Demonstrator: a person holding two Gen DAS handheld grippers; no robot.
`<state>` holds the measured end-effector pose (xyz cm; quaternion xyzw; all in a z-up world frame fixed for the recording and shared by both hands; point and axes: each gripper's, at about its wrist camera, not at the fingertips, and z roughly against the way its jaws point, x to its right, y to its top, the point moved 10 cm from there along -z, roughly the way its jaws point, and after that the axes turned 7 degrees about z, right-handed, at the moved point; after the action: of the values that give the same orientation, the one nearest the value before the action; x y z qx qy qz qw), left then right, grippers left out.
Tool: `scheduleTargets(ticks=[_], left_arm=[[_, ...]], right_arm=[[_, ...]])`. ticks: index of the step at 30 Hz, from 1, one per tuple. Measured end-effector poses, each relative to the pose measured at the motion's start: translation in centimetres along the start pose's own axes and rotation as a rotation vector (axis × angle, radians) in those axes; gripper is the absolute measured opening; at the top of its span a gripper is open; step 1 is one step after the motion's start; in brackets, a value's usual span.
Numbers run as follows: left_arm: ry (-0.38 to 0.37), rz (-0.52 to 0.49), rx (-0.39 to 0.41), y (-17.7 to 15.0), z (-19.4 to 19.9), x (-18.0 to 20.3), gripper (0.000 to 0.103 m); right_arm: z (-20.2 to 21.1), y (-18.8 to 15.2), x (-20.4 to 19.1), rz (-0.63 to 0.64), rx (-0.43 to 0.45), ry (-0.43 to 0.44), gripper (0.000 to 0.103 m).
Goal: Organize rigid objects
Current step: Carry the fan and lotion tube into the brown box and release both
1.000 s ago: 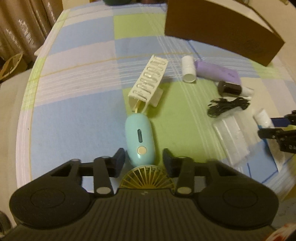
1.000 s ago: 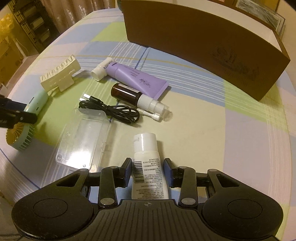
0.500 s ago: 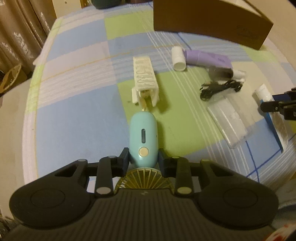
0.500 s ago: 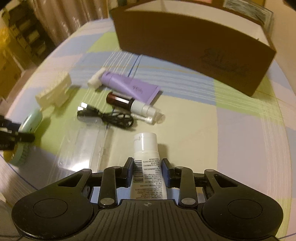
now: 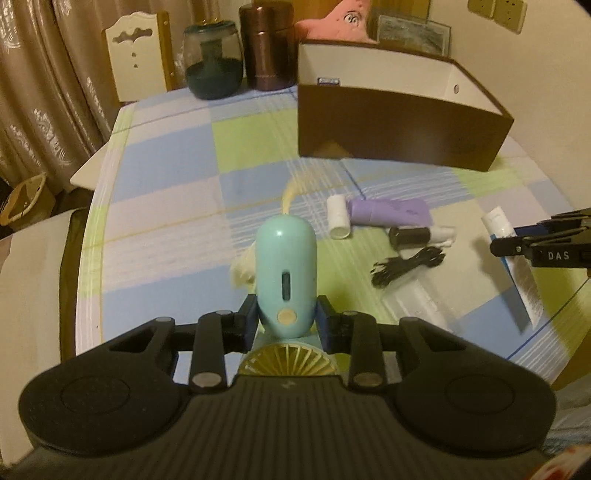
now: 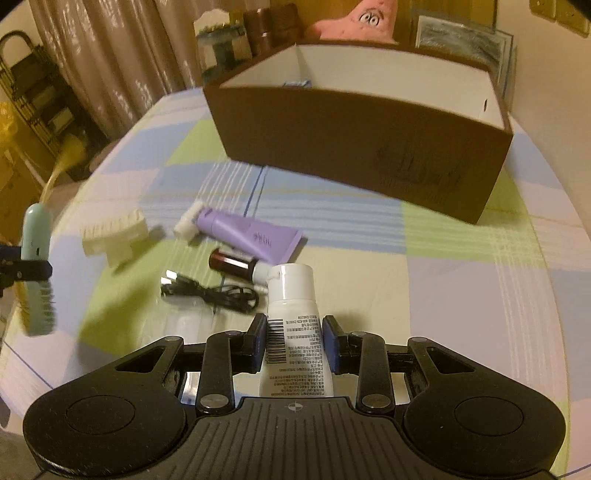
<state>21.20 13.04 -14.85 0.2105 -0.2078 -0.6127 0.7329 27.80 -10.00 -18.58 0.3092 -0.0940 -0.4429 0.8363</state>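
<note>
My left gripper point(image 5: 286, 323) is shut on a mint-green handheld fan point(image 5: 286, 273), held above the table with its yellow strap dangling. The right wrist view shows that fan point(image 6: 37, 251) at the far left. My right gripper point(image 6: 294, 343) is shut on a white tube point(image 6: 293, 328) with a barcode, lifted off the cloth; the same tube point(image 5: 517, 266) appears at the right in the left wrist view. On the table lie a purple tube point(image 6: 245, 232), a dark spray bottle point(image 6: 236, 264), a black cable point(image 6: 212, 293), a cream clip point(image 6: 114, 232) and a clear plastic case point(image 5: 417, 302).
A brown open box point(image 6: 369, 147) with a white inside stands at the back of the checked tablecloth point(image 6: 461, 295). Behind it are jars point(image 5: 266, 51), a dark glass pot point(image 5: 212, 62), a pink plush toy point(image 6: 360, 18) and a white chair back point(image 5: 135, 55). Curtains hang at the left.
Both grippers closed on their objects and rose: the fan and the white tube have left the table, and the box interior and back wall have come into view.
</note>
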Motion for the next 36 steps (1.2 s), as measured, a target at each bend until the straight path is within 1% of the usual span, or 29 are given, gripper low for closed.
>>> scheduleTargets(ticks=[12,18,22,28,32,36], left_arm=[[-0.059,-0.065,0.040,2.8,-0.5,3.4,0.029],[-0.091,-0.106,0.076,5.3,-0.6,5.4,0.029],[-0.115,-0.137,0.123,8.1,-0.4,7.0,0.029],[-0.149,-0.171,0.178,12.6,-0.6,9.2,0.029],[-0.170,-0.176,0.217,16.3,-0.8,10.7,0.029],[-0.175,-0.201,0.261,20.3,-1.1,12.3,0.029]], right_arm=[[1.9,3.0,0.8,-0.027,0.089,-0.010,0.032],[2.9,5.0,1.4,-0.041,0.144,-0.014,0.032],[3.6,6.8,2.2,-0.042,0.184,-0.024,0.032],[4.5,10.3,3.7,-0.041,0.253,-0.039,0.032],[4.9,13.5,5.0,-0.047,0.305,-0.053,0.032],[5.1,17.1,6.5,-0.055,0.362,-0.069,0.032]])
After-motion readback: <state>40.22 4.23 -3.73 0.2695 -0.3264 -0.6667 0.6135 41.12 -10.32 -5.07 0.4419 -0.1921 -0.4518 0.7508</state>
